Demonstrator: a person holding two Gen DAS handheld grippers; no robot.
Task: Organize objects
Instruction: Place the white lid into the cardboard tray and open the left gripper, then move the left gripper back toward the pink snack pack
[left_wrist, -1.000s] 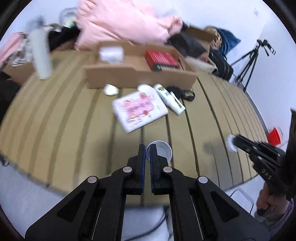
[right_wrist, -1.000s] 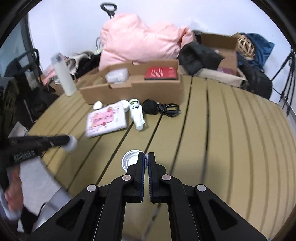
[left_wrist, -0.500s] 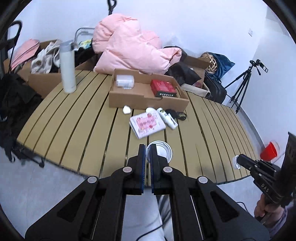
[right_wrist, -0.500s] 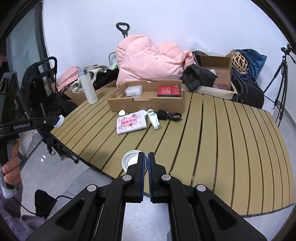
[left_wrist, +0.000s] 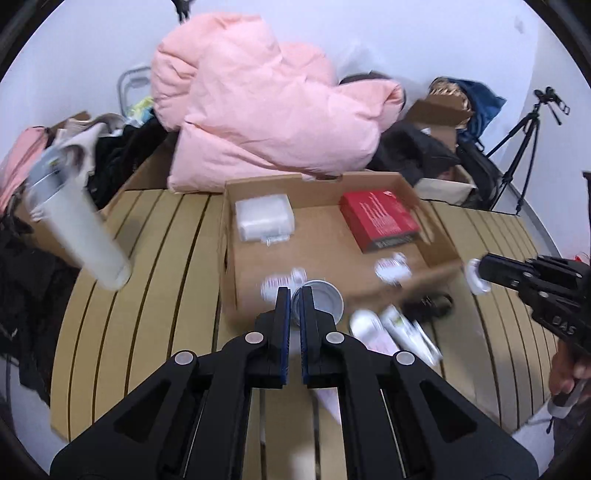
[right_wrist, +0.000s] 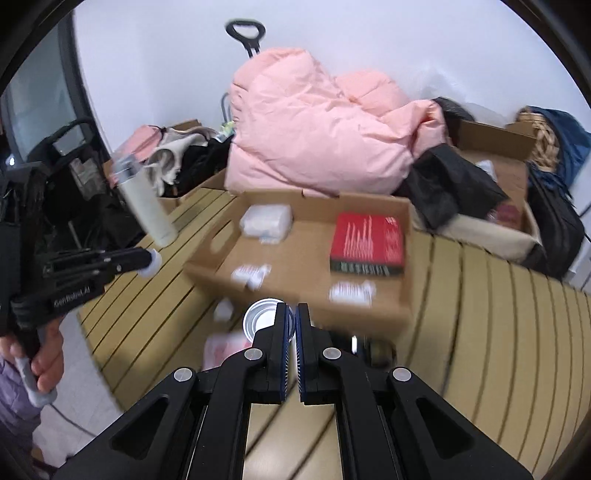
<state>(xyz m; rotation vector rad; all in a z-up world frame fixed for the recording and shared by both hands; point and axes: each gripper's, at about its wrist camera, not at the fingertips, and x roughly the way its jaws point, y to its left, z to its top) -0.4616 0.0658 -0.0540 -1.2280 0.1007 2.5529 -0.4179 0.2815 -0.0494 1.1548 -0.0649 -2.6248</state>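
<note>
My left gripper (left_wrist: 293, 295) is shut on the rim of a small white cup (left_wrist: 325, 301), held just above the front wall of the open cardboard box (left_wrist: 236, 295). My right gripper (right_wrist: 291, 310) is shut on a second white cup (right_wrist: 260, 319), before the same box (right_wrist: 369, 314). Inside the box lie a red book (left_wrist: 380, 219) and a white packet (left_wrist: 264, 216). Each view shows the other gripper from the side with its cup: the right one (left_wrist: 476, 275), the left one (right_wrist: 147, 262). The frames are blurred by motion.
On the slatted table (left_wrist: 147, 314) in front of the box lie a white tube (left_wrist: 406, 328), a black cable (left_wrist: 432, 302) and a pink packet (right_wrist: 221, 347). A white flask (left_wrist: 85, 240) stands at the left. A pink duvet (left_wrist: 266, 110), boxes, bags and a tripod (left_wrist: 524, 129) crowd the back.
Half a second ago both grippers were pulled back off the table's edge. Both have now swung forward and stand close over the cardboard box, each still holding its cup.
</note>
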